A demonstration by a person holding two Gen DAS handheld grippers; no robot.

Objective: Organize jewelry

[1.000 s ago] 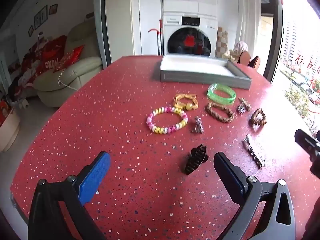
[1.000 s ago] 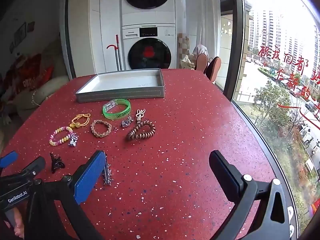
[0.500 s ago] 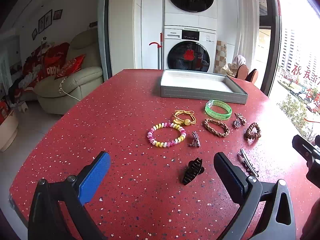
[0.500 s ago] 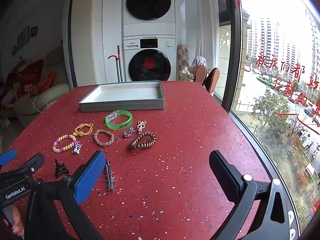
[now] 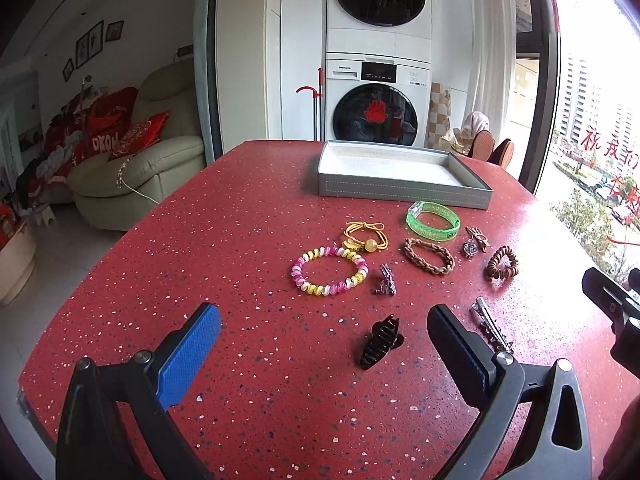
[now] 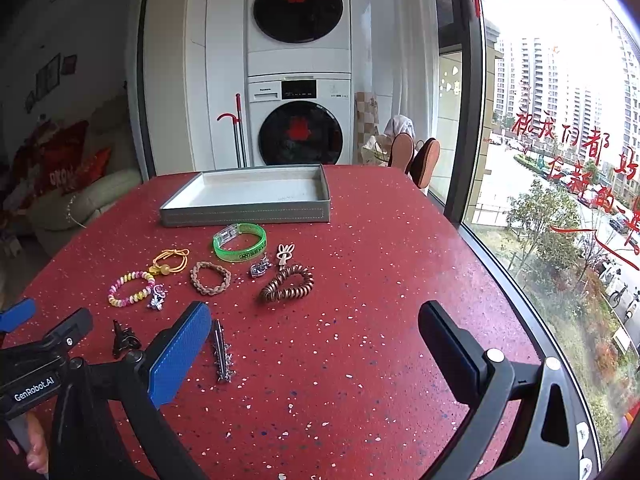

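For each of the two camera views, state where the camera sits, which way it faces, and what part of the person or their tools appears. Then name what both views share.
Left wrist: on the left gripper, open above the red table, facing the grey tray; the right gripper's tip shows at right.
Right wrist: on the right gripper, open, facing the same tray, window alongside; the left gripper and a hand show lower left.
Shared: green bangle, black claw clip, washer stack.

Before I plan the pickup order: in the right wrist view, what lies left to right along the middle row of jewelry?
Pink-and-yellow bead bracelet → braided brown bracelet → small silver charm → brown spiral hair tie.
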